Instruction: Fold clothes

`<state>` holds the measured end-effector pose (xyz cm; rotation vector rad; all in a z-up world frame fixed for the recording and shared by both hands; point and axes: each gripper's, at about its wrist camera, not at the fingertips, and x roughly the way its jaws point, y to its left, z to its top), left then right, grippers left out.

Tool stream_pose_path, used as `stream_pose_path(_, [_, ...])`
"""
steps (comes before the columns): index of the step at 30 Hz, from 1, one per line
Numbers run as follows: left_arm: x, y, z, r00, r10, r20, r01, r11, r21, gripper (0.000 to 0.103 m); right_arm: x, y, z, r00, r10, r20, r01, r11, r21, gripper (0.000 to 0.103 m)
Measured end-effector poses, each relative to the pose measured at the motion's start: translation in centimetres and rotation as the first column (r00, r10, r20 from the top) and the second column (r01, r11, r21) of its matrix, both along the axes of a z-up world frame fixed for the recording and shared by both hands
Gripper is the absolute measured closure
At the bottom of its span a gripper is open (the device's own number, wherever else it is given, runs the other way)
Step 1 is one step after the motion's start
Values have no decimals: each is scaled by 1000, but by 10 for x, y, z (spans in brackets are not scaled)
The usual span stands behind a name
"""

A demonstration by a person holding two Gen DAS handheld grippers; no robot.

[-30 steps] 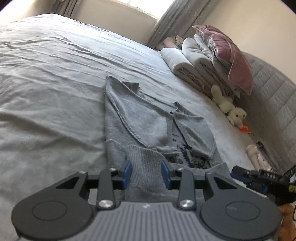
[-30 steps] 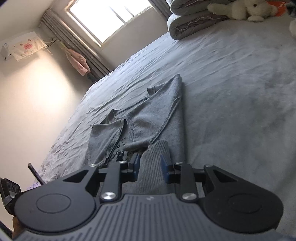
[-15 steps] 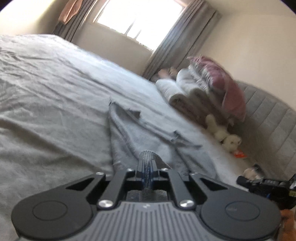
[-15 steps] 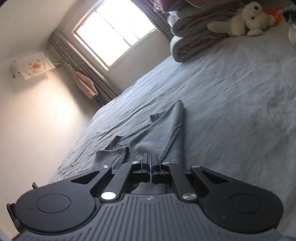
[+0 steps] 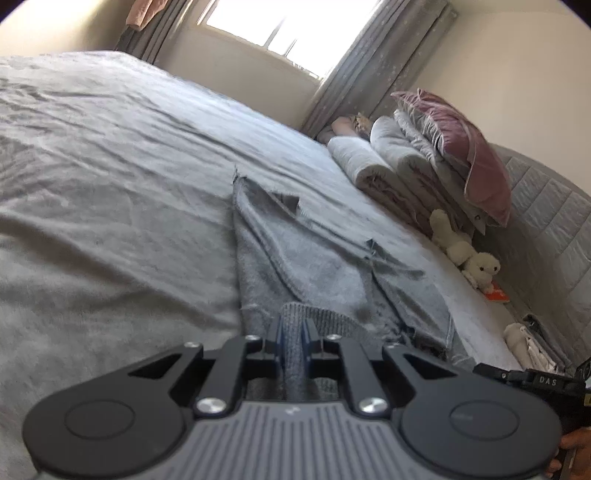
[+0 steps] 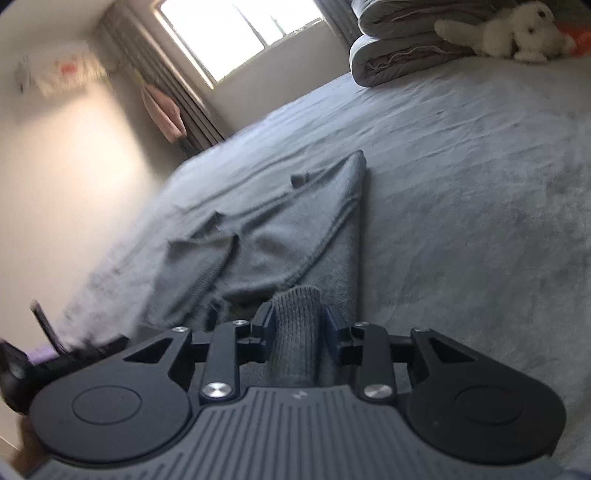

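a grey knit sweater [image 5: 314,273] lies stretched out on the grey bedspread [image 5: 110,206], roughly in the middle of the bed, running away from both cameras toward the window [image 5: 280,26]. it is partly folded, with 1 sleeve laid across its body and a ribbed hem bunched up at the near end.

the left gripper [image 5: 292,334] has its blue pads pressed close on a narrow ridge of that ribbed hem, the jaws nearly together though just beginning to ease apart, the cloth pinched between them. the right gripper [image 6: 298,319] stands with its jaws part-way apart and opening; a thick roll of the ribbed knit sits between the pads and touches the left pad, while a slim gap shows at the right pad.

in the left wrist view, folded quilts [image 5: 391,162] are stacked at the far right side of the bed, with a mauve pillow [image 5: 465,147] on top, a cream plush toy [image 5: 465,254] below them, and the padded headboard [image 5: 546,236] behind. a small orange item lies just beside the toy. grey curtains [image 5: 369,70] hang by the window, and a pink garment [image 6: 162,110] hangs at the other curtain in the right wrist view. a person's fingers [image 5: 576,443] show at the lower right edge.
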<state>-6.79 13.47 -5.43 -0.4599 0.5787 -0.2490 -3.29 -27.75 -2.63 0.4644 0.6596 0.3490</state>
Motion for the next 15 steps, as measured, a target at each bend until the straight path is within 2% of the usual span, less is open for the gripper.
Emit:
stream_pose_path(3, [-2, 0, -1, 1000, 5, 13, -5, 1000, -3, 93, -4, 6, -1, 1000, 13, 18, -12, 1000, -24, 70])
stream_pose_path(5, [-4, 0, 0, 999, 10, 34, -10, 1000, -5, 97, -9, 10, 2, 998, 37, 52, -35, 998, -49, 92])
stream_pose_path(7, [-10, 1, 6, 996, 21, 87, -20, 1000, -19, 97, -14, 12, 9, 994, 49, 100, -44, 997, -58, 92])
stream_pose_path(9, [-9, 1, 8, 994, 31, 107, -30, 999, -14, 98, -15, 10, 14, 989, 43, 143, -36, 998, -53, 93])
stream_pose_path(11, [-1, -3, 4, 997, 35, 74, -37, 999, 23, 97, -8, 8, 14, 989, 18, 148, -9, 998, -60, 93])
stream_pose_path(13, [7, -5, -6, 999, 35, 25, -36, 998, 46, 96, 3, 9, 4, 995, -4, 105, 14, 995, -94, 93])
stream_pose_path(15, [9, -3, -9, 999, 38, 16, -38, 999, 37, 93, 11, 14, -10, 998, -8, 58, 17, 988, -150, 93])
